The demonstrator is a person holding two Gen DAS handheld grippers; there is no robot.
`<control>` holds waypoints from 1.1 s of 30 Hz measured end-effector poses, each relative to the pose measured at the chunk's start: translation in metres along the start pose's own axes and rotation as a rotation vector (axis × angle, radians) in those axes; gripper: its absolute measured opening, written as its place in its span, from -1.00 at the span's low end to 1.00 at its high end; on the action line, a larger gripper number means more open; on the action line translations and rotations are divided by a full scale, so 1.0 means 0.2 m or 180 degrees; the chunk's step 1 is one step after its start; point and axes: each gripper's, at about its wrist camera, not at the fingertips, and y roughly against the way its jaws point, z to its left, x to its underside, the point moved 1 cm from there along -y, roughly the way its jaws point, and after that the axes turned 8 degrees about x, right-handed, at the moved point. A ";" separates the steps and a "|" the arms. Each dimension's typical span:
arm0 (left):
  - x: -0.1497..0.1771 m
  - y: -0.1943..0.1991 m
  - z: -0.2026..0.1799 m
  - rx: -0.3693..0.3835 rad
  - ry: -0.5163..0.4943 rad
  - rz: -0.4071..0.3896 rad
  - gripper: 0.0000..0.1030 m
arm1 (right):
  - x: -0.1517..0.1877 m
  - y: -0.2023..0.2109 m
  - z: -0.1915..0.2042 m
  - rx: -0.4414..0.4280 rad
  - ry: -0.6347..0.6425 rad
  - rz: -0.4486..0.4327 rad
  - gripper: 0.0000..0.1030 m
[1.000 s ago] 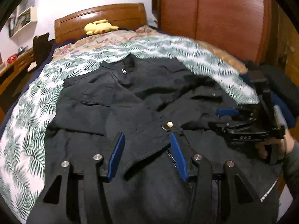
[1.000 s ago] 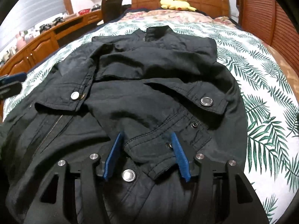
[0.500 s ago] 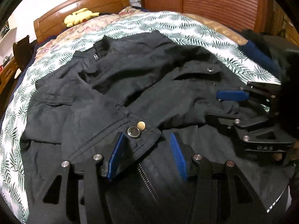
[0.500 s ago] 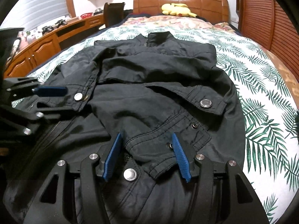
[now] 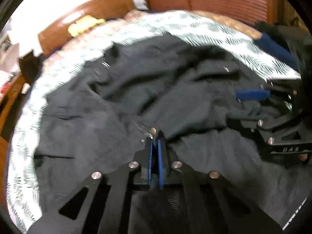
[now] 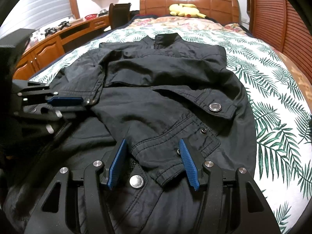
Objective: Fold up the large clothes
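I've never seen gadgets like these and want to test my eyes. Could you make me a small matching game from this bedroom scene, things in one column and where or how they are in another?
Things:
1. left gripper
2. right gripper
3. black jacket
4. yellow plush toy

States or places:
A. spread on the leaf-print bedspread
B. open, fingers either side of a cuff
C. by the wooden headboard
D. shut on jacket fabric near a snap

Pairs: 1-D, 2-B, 3-A, 4-C

A black jacket (image 6: 165,89) lies spread on the leaf-print bed (image 6: 273,105).
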 end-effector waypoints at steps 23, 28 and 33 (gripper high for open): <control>0.04 0.67 0.67 -0.0691 0.0815 -0.0677 -0.97 | 0.01 -0.02 0.02 0.0072 0.0025 0.0041 0.13; 0.16 0.66 0.69 -0.0677 0.0926 -0.0498 -0.96 | 0.02 -0.02 0.03 0.0078 0.0021 0.0057 0.14; 0.28 0.61 0.72 -0.0635 0.1007 -0.0380 -0.96 | 0.02 -0.04 0.00 0.0035 -0.0035 0.0122 0.19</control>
